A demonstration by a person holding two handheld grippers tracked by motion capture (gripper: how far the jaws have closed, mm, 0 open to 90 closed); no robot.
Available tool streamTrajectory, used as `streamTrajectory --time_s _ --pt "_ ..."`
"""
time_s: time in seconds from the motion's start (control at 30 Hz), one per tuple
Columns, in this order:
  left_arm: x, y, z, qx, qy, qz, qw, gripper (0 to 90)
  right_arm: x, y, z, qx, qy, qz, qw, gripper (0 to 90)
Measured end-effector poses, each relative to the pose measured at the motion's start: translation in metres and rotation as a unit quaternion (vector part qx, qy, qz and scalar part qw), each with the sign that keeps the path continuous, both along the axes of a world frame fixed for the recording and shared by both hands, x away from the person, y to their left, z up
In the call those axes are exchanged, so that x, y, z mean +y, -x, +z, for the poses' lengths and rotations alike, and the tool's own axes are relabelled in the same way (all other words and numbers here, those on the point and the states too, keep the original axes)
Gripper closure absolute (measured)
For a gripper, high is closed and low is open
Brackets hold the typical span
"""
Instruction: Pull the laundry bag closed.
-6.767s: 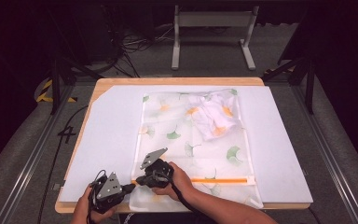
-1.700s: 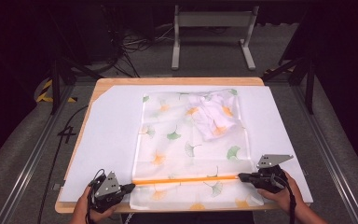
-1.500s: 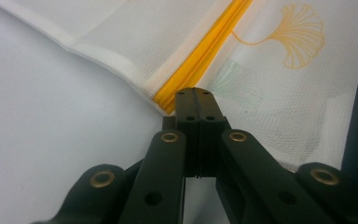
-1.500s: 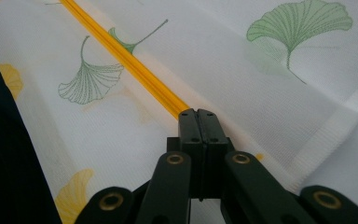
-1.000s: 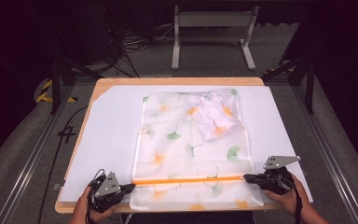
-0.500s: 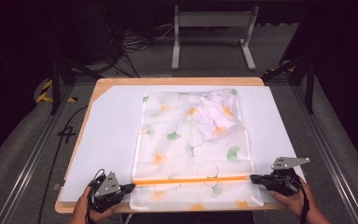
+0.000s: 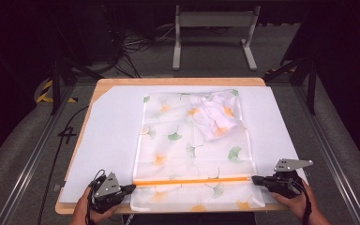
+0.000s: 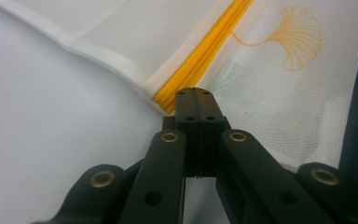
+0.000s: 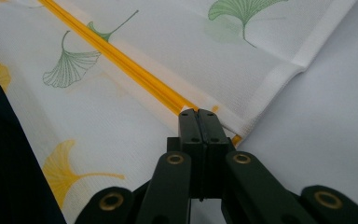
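Lies flat on the white sheet (image 7: 112,136) covering the table (image 7: 178,81): a see-through mesh bag (image 7: 168,122) printed with green and orange leaves, white cloth (image 7: 215,117) bunched in its far right corner. Runs across the bag's near end: an orange zipper (image 7: 192,181). Clamped on the zipper's left end, jaws pressed together: left gripper (image 7: 130,188). Clamped on the zipper's right end, jaws likewise together: right gripper (image 7: 255,179). Hands wrapped around both.

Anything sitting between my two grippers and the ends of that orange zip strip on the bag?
Nothing visible. The left gripper is shut on the orange zip strip at the bag's left end, the right gripper on its right end.
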State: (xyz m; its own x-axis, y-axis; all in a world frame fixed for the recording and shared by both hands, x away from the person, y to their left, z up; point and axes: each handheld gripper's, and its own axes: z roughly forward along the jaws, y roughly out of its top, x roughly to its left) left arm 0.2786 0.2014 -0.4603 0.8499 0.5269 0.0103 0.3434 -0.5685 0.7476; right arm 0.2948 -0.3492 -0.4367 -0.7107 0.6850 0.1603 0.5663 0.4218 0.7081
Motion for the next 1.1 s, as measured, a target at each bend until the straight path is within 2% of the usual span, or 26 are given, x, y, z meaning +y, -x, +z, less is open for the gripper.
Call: streamTrajectory --time_s 0.2,0.33,0.57,0.83,0.97,1.07,1.1 --pt "0.0 0.0 0.0 0.001 -0.001 -0.002 1.0 90.0 0.0 0.0 0.0 -0.004 0.0 0.0 1.0 90.0" --pt "0.0 -0.001 0.001 0.0 -0.004 -0.004 1.0 90.0 0.003 0.002 0.001 -0.017 0.017 0.007 0.9997 90.0" --pt "-0.004 0.002 0.003 -0.011 -0.022 -0.004 0.9997 90.0 0.005 0.004 0.002 -0.032 0.027 0.013 0.999 90.0" --pt "-0.003 0.002 0.005 -0.011 -0.02 -0.008 0.9997 90.0 0.008 0.007 0.008 -0.059 0.031 0.022 0.9975 90.0" --pt "0.0 0.002 0.009 -0.016 -0.007 -0.004 0.9998 90.0 0.008 0.009 0.013 -0.071 0.029 0.024 0.9967 88.6" --pt "0.004 0.002 0.013 -0.024 0.001 -0.001 0.9997 90.0 0.007 0.011 0.019 -0.091 0.022 0.03 0.9952 86.4" --pt "0.005 0.002 0.014 -0.029 0.002 0.002 0.9996 90.0 0.007 0.011 0.019 -0.091 0.022 0.03 0.9952 86.4"
